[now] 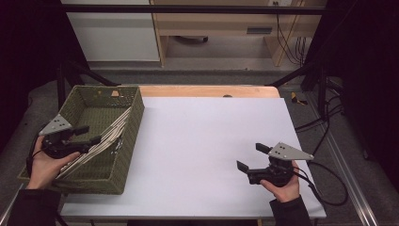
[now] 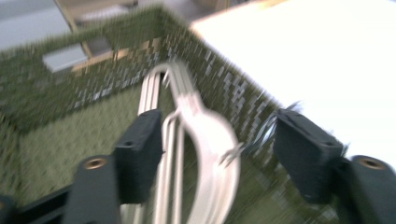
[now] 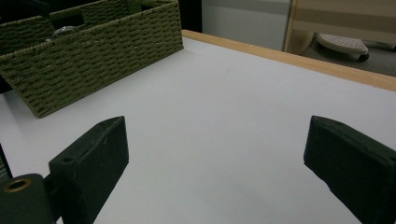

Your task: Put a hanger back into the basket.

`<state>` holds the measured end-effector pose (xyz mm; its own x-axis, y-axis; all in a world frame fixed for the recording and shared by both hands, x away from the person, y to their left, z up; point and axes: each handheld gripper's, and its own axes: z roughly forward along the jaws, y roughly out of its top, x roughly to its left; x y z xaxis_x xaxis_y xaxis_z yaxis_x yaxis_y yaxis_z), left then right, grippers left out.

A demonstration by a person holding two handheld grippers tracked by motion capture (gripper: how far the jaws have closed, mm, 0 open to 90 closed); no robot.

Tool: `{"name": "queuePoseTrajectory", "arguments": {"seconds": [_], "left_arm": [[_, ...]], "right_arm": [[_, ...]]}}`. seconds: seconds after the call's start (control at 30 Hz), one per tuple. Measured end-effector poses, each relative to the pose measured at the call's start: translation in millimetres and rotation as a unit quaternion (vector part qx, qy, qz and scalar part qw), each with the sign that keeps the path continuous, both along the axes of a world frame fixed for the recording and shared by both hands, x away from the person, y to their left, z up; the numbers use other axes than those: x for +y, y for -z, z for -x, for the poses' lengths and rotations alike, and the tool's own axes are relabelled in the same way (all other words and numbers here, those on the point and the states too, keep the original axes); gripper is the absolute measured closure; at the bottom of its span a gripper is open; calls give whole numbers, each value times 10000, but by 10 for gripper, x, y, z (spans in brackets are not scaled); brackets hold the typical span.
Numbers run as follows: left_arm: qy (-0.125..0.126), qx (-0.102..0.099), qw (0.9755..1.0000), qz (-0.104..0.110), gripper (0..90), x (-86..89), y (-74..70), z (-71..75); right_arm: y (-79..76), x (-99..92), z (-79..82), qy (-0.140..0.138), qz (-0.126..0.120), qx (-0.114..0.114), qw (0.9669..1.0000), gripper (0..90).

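A woven green basket (image 1: pixel 129 155) stands at the table's left end. Several white clothes hangers (image 1: pixel 109 135) lie in it as a bundle, leaning on its right wall. My left gripper (image 1: pixel 93 133) reaches into the basket from the left. In the left gripper view its jaws stand apart on either side of the white hangers (image 2: pixel 205 135), with a wide gap on the right side; the picture is blurred. My right gripper (image 1: pixel 249 156) hovers low over the white table (image 1: pixel 202 136) at the right front, open and empty. The right gripper (image 3: pixel 215 163) view has the basket (image 3: pixel 93 56) far off.
The table's wooden back edge (image 1: pixel 207 91) runs behind the white top. Beyond it are a white cabinet (image 1: pixel 113 37) and wooden furniture (image 1: pixel 226 23). Cables (image 1: pixel 324 188) trail off the right side. A black frame rail (image 1: pixel 188 9) crosses overhead.
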<state>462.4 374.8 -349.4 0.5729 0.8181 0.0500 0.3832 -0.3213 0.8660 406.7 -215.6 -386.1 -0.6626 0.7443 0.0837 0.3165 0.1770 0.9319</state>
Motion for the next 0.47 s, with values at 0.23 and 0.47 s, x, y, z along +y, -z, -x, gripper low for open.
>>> {"name": "queuePoseTrajectory", "arguments": {"seconds": [0.23, 0.47], "left_arm": [[197, -486, 9969, 591, 145, -293, -135, 246], [327, -551, 9915, 1136, 81, -579, -106, 400]], "right_arm": [[-26, -29, 19, 7, -42, -40, 10000, 61], [-55, -61, 38, 16, -101, -100, 9999, 44]]}}
